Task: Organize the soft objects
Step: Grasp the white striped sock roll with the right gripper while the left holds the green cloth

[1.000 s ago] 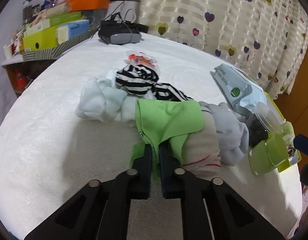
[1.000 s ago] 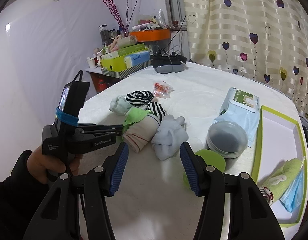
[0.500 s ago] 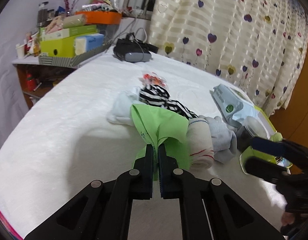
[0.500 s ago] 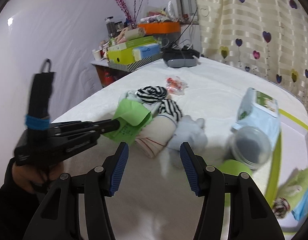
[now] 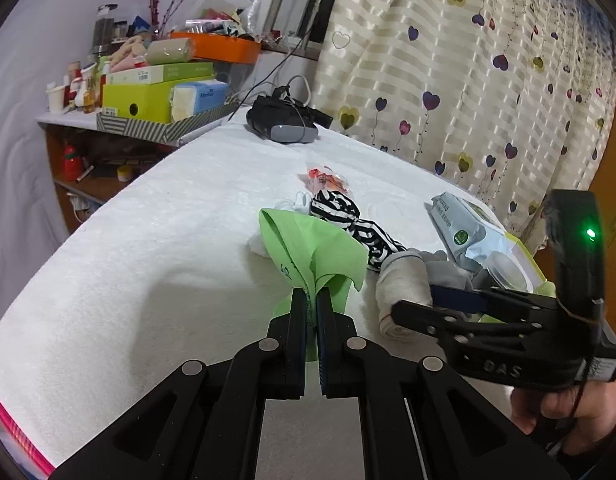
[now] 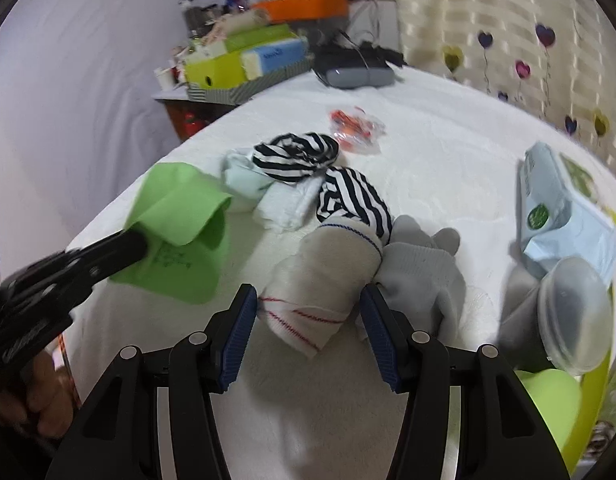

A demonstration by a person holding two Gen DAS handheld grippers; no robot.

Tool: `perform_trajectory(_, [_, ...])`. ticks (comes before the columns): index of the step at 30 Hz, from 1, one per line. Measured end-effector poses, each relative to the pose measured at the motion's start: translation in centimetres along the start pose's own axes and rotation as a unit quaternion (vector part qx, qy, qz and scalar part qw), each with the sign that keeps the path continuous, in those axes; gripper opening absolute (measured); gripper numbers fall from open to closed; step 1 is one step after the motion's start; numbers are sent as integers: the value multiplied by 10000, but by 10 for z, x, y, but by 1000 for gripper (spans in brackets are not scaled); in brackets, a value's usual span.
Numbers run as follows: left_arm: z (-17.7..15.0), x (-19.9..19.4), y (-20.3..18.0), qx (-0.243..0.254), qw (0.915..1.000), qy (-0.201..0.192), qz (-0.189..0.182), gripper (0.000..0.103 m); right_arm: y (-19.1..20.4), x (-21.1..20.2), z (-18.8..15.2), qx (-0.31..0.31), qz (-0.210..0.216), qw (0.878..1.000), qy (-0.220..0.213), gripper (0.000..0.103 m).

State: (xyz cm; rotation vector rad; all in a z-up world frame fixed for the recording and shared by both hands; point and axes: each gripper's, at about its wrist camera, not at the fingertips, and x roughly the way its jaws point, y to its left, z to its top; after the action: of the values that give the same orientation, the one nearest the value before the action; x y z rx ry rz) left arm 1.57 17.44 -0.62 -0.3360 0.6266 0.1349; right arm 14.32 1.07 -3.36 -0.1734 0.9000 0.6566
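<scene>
My left gripper (image 5: 311, 300) is shut on a green cloth (image 5: 311, 248) and holds it off the white table; it also shows in the right wrist view (image 6: 180, 232). My right gripper (image 6: 308, 312) is open, its blue pads either side of a rolled beige sock with red lines (image 6: 319, 284), which also shows in the left wrist view (image 5: 403, 292). Behind it lie a black-and-white striped cloth (image 6: 308, 156), a pale white-blue cloth (image 6: 264, 192) and a grey sock (image 6: 423, 272). In the left wrist view the right gripper (image 5: 439, 300) reaches in from the right.
A wet-wipes pack (image 6: 555, 208), a clear lidded tub (image 6: 575, 312) and a green-rimmed tray (image 6: 595, 380) sit at the right. A red snack packet (image 6: 355, 128) and a black device (image 6: 355, 68) lie farther back. A cluttered shelf with boxes (image 5: 156, 92) stands at back left.
My left gripper has lifted the green cloth off the pile and drawn it left. My right gripper has moved in low to the beige sock, jaws still open.
</scene>
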Motion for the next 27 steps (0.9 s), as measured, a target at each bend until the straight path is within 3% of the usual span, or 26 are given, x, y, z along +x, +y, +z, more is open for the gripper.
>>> perform_trajectory(9, [-2,-4,1,11,10000,-39,-71,5,-1,3,11,593,-23,9982,28,55])
perform_trajectory(14, [-2,-3,1,2,10000,-15,-62,5,-1,7,15,748,-238,9968,144,55])
perform_trajectory(19, [-1,-5,-2,63,9999,17,96,5,-6,18,14,657,-368,9969,217,55])
perform_trajectory(21, [-1,-5,-2,84,9999,12,97,5,-4,16,12,530,-460,9974,173,49])
perform_trajectory(27, [0,-6,-10,138,9998,30,162,5,0,5,3,264,-394,9989,8,47])
